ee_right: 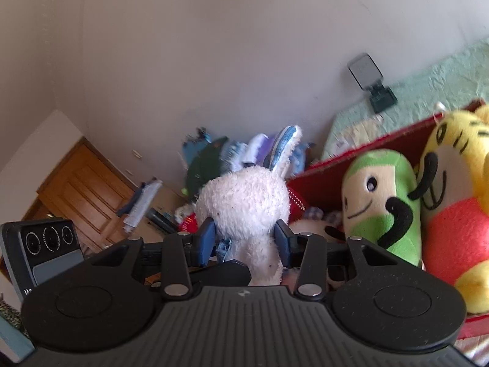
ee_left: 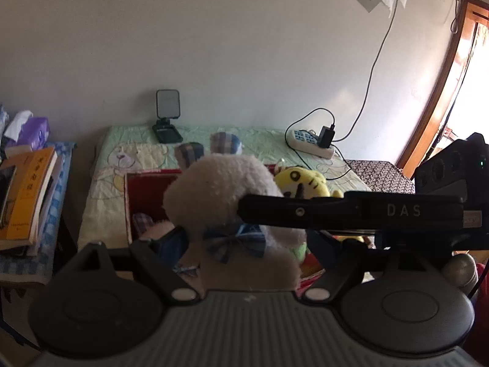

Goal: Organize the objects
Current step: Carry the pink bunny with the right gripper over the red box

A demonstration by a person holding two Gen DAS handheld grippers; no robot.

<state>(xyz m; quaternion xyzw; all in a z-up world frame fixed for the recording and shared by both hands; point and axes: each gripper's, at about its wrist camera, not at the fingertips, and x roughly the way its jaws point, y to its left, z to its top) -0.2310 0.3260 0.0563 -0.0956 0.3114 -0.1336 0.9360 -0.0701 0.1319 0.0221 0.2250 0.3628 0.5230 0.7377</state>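
Both wrist views close – sharing white plush rabbit, red box

A plain white wall fills the upper frame, with a bright wood-framed doorway at right. A bed lies below it; a brown wooden door stands at lower left.
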